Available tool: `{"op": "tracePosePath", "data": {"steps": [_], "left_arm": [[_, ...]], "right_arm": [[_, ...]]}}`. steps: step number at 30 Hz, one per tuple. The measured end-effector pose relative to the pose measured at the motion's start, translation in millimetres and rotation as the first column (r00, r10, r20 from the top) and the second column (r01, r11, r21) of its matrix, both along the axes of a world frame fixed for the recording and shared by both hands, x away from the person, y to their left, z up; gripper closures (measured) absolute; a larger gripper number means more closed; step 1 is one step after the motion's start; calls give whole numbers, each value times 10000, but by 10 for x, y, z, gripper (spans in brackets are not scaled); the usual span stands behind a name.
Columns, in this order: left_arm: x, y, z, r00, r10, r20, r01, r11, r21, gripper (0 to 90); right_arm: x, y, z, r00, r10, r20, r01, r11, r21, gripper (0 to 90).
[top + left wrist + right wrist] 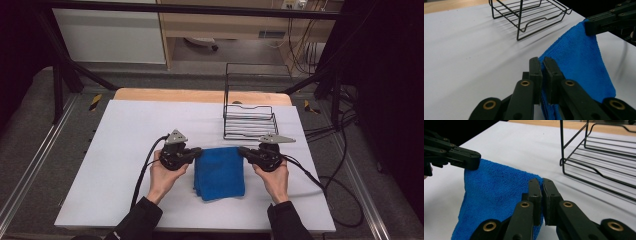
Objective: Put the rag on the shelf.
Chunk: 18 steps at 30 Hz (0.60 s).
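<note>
White table (pixel 125 150): blue cloth (pixel 220 175), wire rack (pixel 249 122) on it

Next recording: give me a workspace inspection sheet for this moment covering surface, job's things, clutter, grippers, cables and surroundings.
Surface: white board on a wooden table, bare around the work.
Job's things: folded blue microfibre cloth, its far corners pinched and raised, near end on the board.
Clutter: black wire rack behind the cloth, empty, apart from it.
Grippers: left gripper shut on the cloth's left far corner; right gripper shut on its right far corner.
Cables: one black cable trails from each gripper; more loop on the floor at right.
Surroundings: dark metal frame, grey floor, white cabinet beyond.
</note>
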State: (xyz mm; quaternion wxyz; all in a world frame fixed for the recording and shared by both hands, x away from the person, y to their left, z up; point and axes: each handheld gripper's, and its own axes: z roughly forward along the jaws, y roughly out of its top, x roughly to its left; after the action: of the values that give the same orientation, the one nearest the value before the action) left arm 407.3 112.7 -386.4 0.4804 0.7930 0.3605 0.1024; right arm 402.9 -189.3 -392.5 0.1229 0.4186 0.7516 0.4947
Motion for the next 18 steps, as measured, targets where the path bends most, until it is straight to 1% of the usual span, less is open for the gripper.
{"op": "tracePosePath", "data": {"steps": [8, 13, 15, 16, 17, 18], "left_arm": [[-36, -11, 79, 9997, -13, 229, 15, 9999, -105, 852], [-70, -13, 202, 9984, -9, 574, 26, 9996, -294, 853], [-77, -18, 241, 9978, -49, 666, 72, 9994, -346, 852], [-77, -18, 241, 9978, -49, 666, 72, 9994, -346, 853], [-84, -27, 277, 9969, -50, 785, 79, 9993, -371, 852], [-88, -31, 296, 9965, -65, 836, 98, 9992, -385, 853]], "right_arm": [[-46, -29, 79, 9994, -43, 346, 40, 10000, 90, 869], [-81, -41, 157, 9974, -91, 715, 81, 9999, 150, 870], [-98, -53, 197, 9962, -125, 865, 108, 9997, 205, 870], [-98, -53, 197, 9962, -125, 865, 108, 9997, 205, 870], [-119, -64, 243, 9946, -180, 1018, 157, 9996, 239, 871], [-125, -68, 258, 9940, -183, 1076, 159, 9996, 239, 870]]}}
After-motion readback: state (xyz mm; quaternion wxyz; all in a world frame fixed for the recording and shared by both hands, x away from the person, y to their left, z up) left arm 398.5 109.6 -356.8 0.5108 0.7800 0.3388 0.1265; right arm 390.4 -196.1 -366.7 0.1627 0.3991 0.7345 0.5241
